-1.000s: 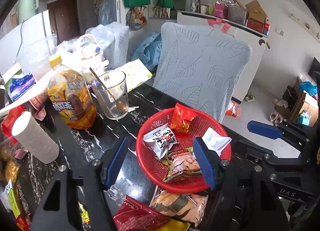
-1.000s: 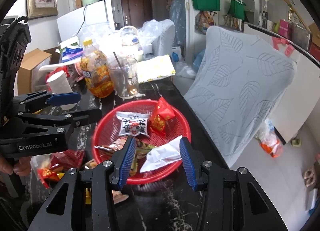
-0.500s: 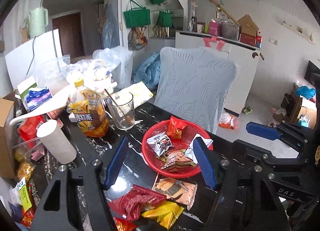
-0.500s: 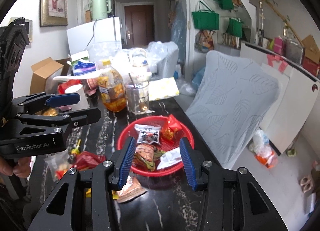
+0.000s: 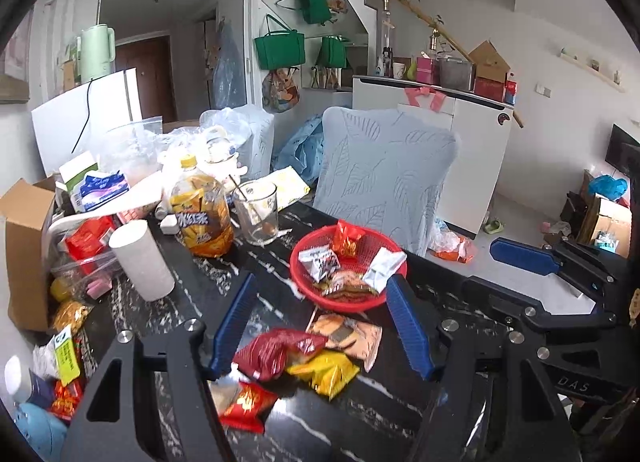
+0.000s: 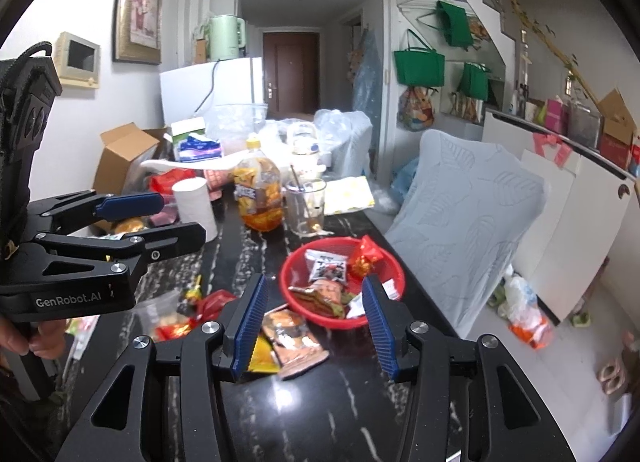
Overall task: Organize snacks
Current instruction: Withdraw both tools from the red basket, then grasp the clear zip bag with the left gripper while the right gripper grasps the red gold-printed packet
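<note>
**Basket part filled, loose packets left on the table**

Four or five packets already in the red basket (image 5: pixel 304 286): a white printed one (image 5: pixel 320 262), a red one (image 5: pixel 347 240) against the far rim, a silver-white one (image 5: pixel 384 268) on the right, brown ones underneath. Not yet gathered, just in front of the basket on the black marble table (image 5: pixel 200 278): a tan packet (image 5: pixel 352 336) touching the basket's near edge, a dark red bag (image 5: pixel 276 352), a yellow packet (image 5: pixel 326 372), and a small red packet (image 5: pixel 246 406) nearest the camera. More small packets at the left table edge (image 6: pixel 176 326), too blurred to name. Roughly half done, at a guess.

Left gripper (image 5: pixel 320 326) held above the loose pile, jaws moderately wide and empty. Right gripper (image 6: pixel 312 326) likewise empty, jaws just opened a little further, nothing between the pads; tan packet and basket rim framed below.

Crowding the far side: a drink bottle (image 5: pixel 202 218), a glass with a spoon (image 5: pixel 258 212), a paper roll (image 5: pixel 142 260), a cardboard box (image 5: pixel 24 246), plastic bags. None between the grippers and the loose packets. A covered chair (image 5: pixel 384 170) close behind the basket. Overlapping packets likely awkward to pick singly.
</note>
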The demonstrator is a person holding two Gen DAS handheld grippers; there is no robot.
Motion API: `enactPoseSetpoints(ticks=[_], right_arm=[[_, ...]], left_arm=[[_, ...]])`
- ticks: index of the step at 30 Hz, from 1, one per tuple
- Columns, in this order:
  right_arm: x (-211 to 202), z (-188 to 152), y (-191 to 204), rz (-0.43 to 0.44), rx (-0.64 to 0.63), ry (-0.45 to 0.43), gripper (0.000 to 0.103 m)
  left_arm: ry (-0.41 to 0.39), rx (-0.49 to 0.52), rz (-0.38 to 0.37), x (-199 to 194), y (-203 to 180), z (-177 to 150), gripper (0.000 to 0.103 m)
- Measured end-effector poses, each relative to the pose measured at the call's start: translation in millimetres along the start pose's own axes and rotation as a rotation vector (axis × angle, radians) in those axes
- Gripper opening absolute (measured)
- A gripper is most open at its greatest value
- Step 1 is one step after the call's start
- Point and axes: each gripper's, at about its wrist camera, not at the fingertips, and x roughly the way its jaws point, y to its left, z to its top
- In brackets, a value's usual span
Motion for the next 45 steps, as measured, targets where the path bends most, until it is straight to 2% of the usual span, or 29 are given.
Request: enactPoseSetpoints(ticks=[8, 13, 18, 25, 38, 45], right_arm=[[-8, -22, 22, 0.038, 0.014, 0.023, 0.053], [-4, -37, 31, 0.054, 0.022, 0.052, 0.053], [2, -51, 40, 0.083, 0.026, 0.092, 0.053], [11, -68, 47, 0.093, 0.033, 0.14, 0.053], [63, -87, 67, 0.208, 0.053, 0.244, 0.053], [88, -88, 74, 0.242, 0.045, 0.279, 0.053]], left_arm=[[0.04, -0.027, -0.002, -17, 8, -28, 0.066], [0.065, -0.079, -0.008, -18, 15, -45, 0.066], [0.096, -0.101, -0.011, -11, 20, -62, 0.066], [0.147, -0.141, -0.064, 3, 30, -84, 0.066], [0.229, -0.244, -0.058, 37, 70, -114, 0.066], [0.217, -0.288, -0.014, 45, 93, -117, 0.066]])
